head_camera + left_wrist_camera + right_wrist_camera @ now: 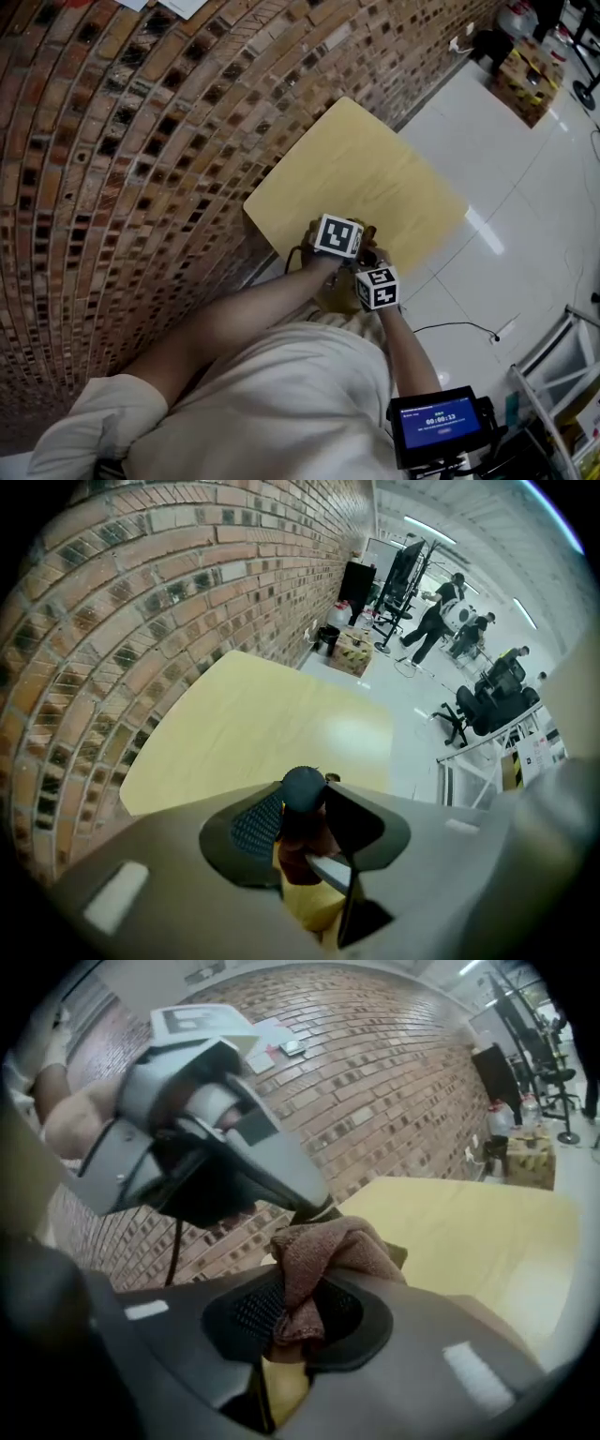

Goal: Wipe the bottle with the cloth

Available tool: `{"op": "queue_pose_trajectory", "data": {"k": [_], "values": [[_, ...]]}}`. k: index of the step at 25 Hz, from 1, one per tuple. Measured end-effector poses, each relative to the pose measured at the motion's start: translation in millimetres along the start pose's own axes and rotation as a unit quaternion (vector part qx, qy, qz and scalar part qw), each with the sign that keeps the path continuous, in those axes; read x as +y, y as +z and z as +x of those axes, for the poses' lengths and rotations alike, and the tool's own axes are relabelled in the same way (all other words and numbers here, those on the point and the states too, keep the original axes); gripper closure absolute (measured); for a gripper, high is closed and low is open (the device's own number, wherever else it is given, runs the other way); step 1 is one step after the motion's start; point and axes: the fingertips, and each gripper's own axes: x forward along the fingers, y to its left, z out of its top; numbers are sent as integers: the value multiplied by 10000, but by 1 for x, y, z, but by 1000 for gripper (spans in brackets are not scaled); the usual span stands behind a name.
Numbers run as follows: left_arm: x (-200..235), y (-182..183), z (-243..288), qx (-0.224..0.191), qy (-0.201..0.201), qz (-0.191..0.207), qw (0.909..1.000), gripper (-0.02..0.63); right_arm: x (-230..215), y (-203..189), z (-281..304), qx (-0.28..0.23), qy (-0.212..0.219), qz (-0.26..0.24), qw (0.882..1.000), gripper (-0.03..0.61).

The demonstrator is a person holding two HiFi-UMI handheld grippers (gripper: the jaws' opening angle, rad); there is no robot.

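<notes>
Bottle and cloth held at the near corner of the tabletop (366,169)
Left tool (305,834) is clamped on the dark-capped bottle (302,794), lower centre; right tool (295,1321) pinches the brown cloth (328,1246) beside it.

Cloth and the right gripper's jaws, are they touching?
Touching. The right gripper view shows the cloth pinched between the jaws of the right gripper.

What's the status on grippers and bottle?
Left gripper shut on bottle. Right gripper shut on cloth, close to the left one. Nothing seen in the way.
</notes>
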Motion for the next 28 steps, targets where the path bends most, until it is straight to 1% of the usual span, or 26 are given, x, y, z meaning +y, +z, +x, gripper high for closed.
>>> {"op": "queue_pose_trajectory", "data": {"k": [2,3,5,7,8,9,10,11,12,13,14,15,16,19,20,23,25,27,28], "values": [[0,-2,-2,16,147,183,9997,454,-10,-7,8,20,27,632,9980,512],[0,-4,-2,26,158,202,9997,454,-13,-13,10,80,34,828,9965,513],[0,-3,-4,9,122,147,9998,454,-22,-26,12,299,-112,900,9954,512],[-1,-4,-5,76,8,1,10000,454,-37,-40,16,549,-351,985,9930,512],[-3,-6,-5,119,-65,-80,9999,456,-45,-48,20,687,-447,1138,9901,512],[-4,-7,-5,131,-124,-143,9997,456,-52,-56,23,846,-526,1395,9852,512],[-6,-9,-6,135,-166,-191,9996,456,-60,-66,24,1012,-614,1763,9772,512],[-9,-11,-8,150,-189,-225,9995,456,-68,-75,24,1148,-733,2246,9649,512],[-11,-13,-11,168,-206,-241,9994,456,-78,-84,23,1205,-852,2816,9481,512],[-13,-14,-14,179,-233,-234,9993,456,-86,-88,21,1148,-911,3378,9298,512],[-14,-14,-16,185,-273,-204,9992,455,-91,-88,20,1017,-897,3825,9140,512],[-14,-14,-16,189,-317,-149,9992,454,-93,-84,18,885,-838,4080,9048,512],[-12,-14,-16,181,-359,-67,9992,453,-93,-79,15,793,-765,4132,9040,512],[-3,-9,-10,65,-499,343,9981,447,-92,-67,1,706,-604,3805,9201,512],[-1,-7,-7,21,-554,514,9971,437,-95,-65,-6,681,-569,3735,9234,512],[-2,-12,3,-68,-696,1100,9915,415,-109,-67,-36,575,-609,3640,9276,512],[-3,-16,4,-141,-646,1679,9836,393,-118,-63,-55,387,-685,3454,9351,512],[-5,-17,3,-373,-552,2231,9725,385,-118,-54,-69,113,-657,3227,9442,512],[-5,-16,3,-514,-528,2417,9676,384,-117,-49,-73,-23,-623,3162,9466,512]]}}
